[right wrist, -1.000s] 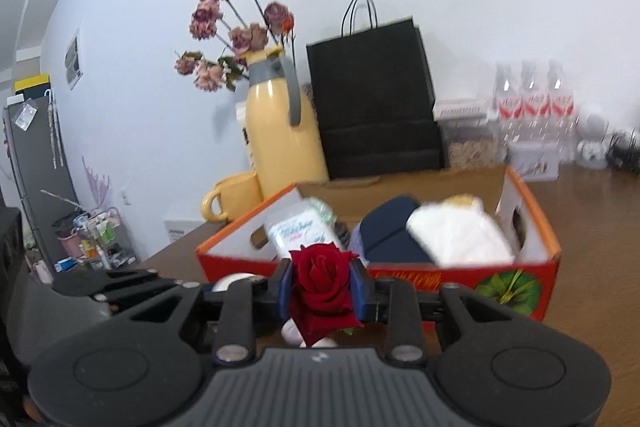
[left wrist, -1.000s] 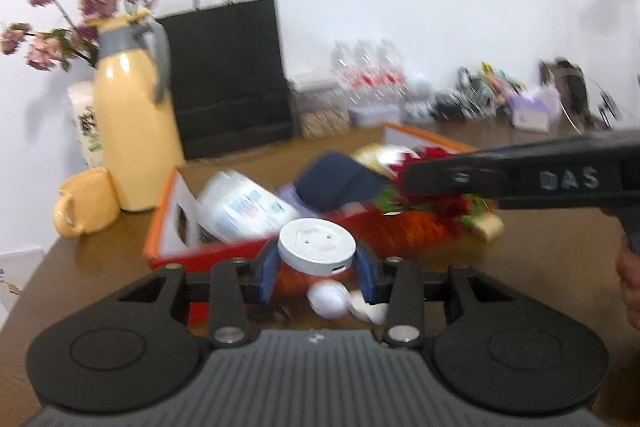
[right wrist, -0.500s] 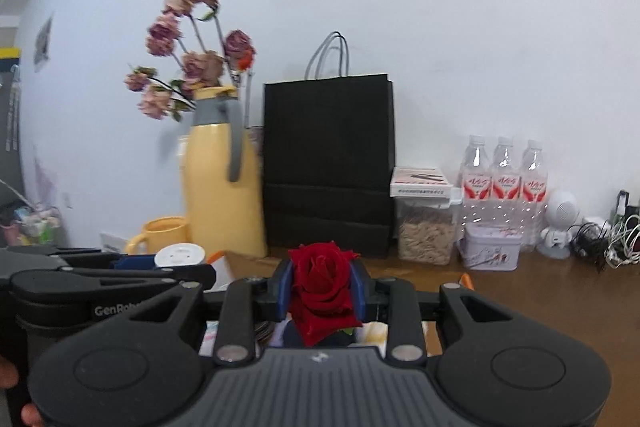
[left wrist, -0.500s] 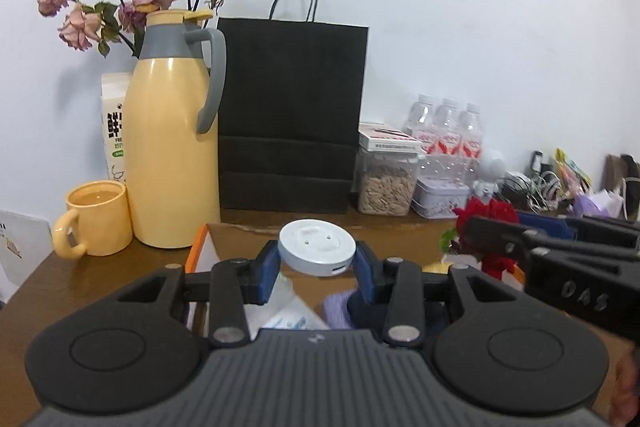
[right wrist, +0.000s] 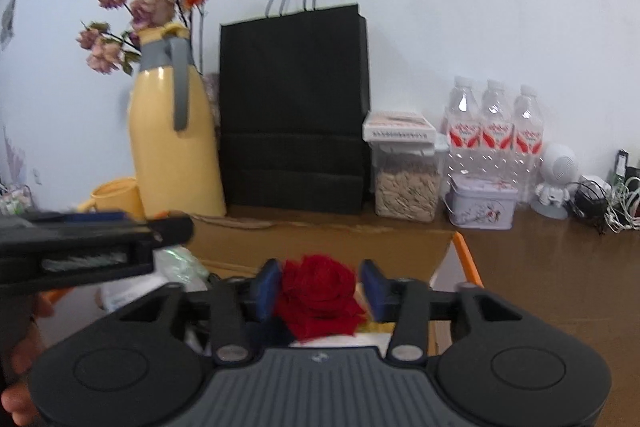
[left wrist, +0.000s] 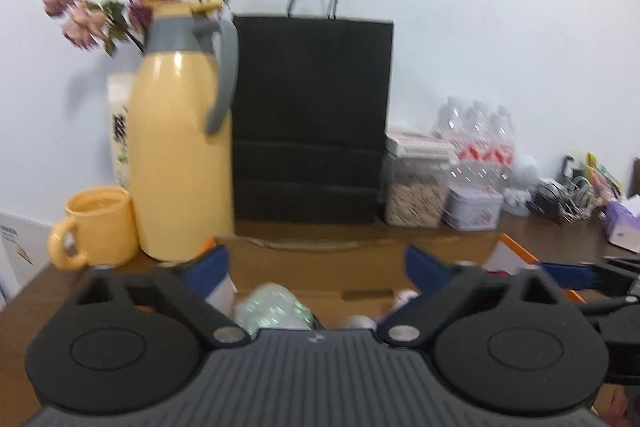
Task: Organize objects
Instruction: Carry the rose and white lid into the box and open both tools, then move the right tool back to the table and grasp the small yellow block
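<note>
**Both tongs opening over the orange box**

The left tongs (left wrist: pixel 316 269) are seen spread wide and opening, with nothing between them; the white round disc gripped half a second ago is gone from them. The right tongs (right wrist: pixel 320 289) are opening too: the red rose (right wrist: pixel 318 297) is still framed between the blue pads (right wrist: pixel 266 287), but a gap is now seen at its right side, where earlier it was pinched. One rose is counted, lying low between the pads above the orange-edged cardboard box (right wrist: pixel 464 253). On the desk (right wrist: pixel 560 259) behind, one yellow jug (right wrist: pixel 172 147), one yellow mug (left wrist: pixel 100 227), one black paper bag (right wrist: pixel 294 111) and three water bottles (right wrist: pixel 496 131) are counted.
</note>
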### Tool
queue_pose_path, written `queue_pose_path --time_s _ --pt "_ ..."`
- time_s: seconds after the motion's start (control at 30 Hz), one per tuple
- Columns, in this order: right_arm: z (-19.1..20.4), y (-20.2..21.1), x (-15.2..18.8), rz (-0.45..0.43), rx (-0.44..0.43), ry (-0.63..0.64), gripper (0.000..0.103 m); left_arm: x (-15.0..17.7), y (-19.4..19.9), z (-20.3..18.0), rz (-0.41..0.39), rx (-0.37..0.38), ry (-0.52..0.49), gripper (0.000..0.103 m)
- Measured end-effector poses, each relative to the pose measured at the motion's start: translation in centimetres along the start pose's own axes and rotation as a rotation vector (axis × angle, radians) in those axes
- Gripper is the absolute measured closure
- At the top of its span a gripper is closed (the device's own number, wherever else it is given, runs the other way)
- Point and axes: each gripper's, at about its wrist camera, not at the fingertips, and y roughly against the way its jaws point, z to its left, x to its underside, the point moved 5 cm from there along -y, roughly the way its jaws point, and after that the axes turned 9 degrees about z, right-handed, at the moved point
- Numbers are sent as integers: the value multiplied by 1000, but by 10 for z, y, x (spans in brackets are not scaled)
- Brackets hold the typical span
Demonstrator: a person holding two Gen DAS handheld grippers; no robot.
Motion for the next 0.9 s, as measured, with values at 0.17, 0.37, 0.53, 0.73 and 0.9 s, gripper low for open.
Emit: queue_pose_path --time_s 0.17,0.37,0.53,0.73,0.9 --pt "-5 3 4 -8 15 -16 0 0 4 1 -15 -12 14 0" --pt "-7 8 3 -18 10 -25 0 0 4 2 -10 -11 22 0" --pt "-4 14 3 -27 2 -20 0 -2 11 2 -26 3 36 0" --pt "-3 32 4 -56 -5 -12 0 -4 33 1 -59 30 36 0" --pt "-5 56 9 -85 -23 0 0 -6 60 7 -105 34 40 0"
